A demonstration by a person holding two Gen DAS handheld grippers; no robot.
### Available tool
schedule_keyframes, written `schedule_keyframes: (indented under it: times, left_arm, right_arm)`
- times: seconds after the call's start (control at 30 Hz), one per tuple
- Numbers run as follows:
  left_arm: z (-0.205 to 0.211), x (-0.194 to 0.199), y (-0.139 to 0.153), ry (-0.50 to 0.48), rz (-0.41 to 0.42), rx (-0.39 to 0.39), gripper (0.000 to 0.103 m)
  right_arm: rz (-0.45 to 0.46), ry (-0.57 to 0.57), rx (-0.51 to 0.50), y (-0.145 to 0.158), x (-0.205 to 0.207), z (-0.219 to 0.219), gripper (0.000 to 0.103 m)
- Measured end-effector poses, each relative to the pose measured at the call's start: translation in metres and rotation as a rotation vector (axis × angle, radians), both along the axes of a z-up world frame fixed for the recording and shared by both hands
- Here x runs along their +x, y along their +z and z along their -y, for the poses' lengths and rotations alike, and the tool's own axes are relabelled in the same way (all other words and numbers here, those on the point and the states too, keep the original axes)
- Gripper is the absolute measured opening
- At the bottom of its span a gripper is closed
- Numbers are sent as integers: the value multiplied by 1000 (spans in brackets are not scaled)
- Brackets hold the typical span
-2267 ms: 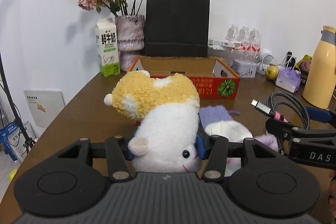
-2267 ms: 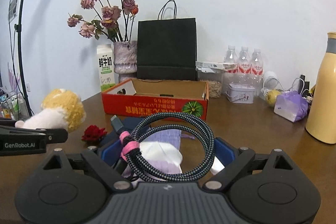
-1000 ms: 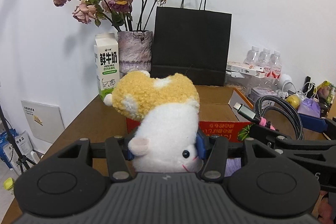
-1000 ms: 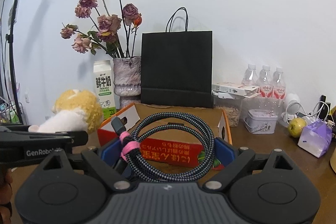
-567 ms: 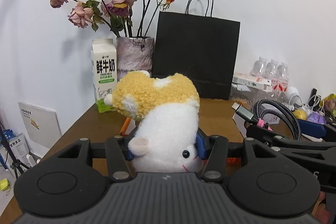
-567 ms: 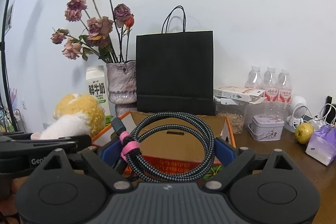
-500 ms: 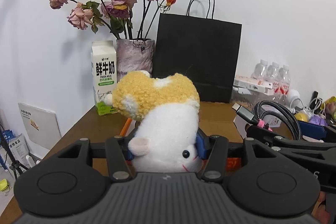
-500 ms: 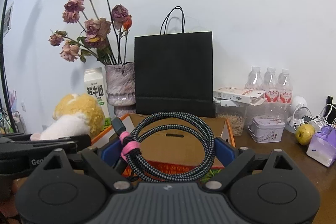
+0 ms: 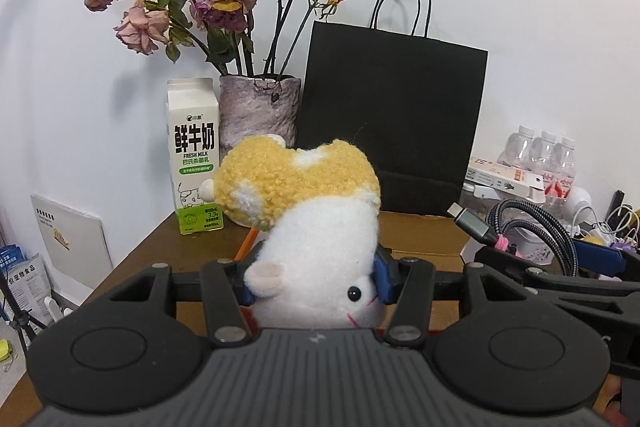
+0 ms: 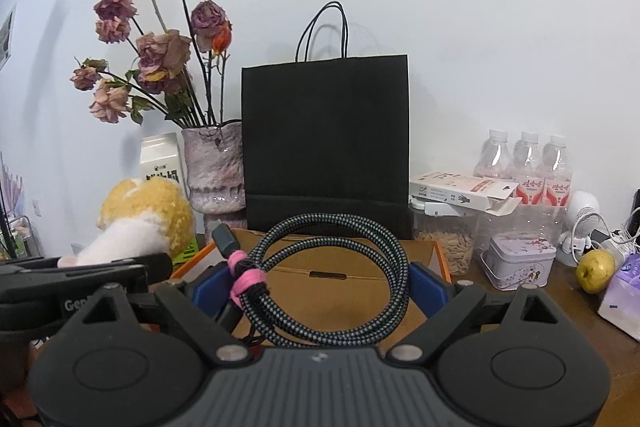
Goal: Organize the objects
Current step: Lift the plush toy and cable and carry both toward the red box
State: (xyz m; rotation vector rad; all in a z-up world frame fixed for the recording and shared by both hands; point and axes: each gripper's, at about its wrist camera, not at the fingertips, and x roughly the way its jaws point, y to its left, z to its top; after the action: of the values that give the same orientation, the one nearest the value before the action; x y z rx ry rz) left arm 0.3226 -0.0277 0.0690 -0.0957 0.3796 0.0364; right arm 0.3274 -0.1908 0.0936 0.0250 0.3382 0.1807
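A yellow and white plush toy (image 9: pixel 316 227) is clamped head-down in my left gripper (image 9: pixel 314 283), whose blue pads press its white body. My right gripper (image 10: pixel 318 289) is shut wide on a coiled grey braided cable (image 10: pixel 332 221) bound with a pink tie. Both grippers hover side by side over the near part of an open cardboard box (image 10: pixel 440 251) with an orange rim. In the left wrist view the cable (image 9: pixel 532 227) shows at the right. The plush toy (image 10: pixel 144 219) appears at the left of the right wrist view.
Behind the box stands a black paper bag (image 10: pixel 324 143). Left of it are a vase of dried roses (image 9: pixel 258 107) and a milk carton (image 9: pixel 194 155). On the right are water bottles (image 10: pixel 528 163), a jar (image 10: pixel 444 247), a small tin (image 10: pixel 520 259) and a yellow fruit (image 10: pixel 596 267).
Both grippers have moved forward toward the black bag, which looms larger. The box's red front has slipped below the view. Both grips are unchanged.
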Motion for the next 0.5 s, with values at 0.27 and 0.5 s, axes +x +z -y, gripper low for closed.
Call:
schedule_keyframes:
  times: [0.27,0.5]
  left_arm:
    - [4,31,-3,9,-10,9,52]
    - [6,56,-10,11,-36,20,52]
  right_arm:
    - [-31,-6,-4,-8,28,0,92]
    - [-60,-18,-15,-17,55,0,92]
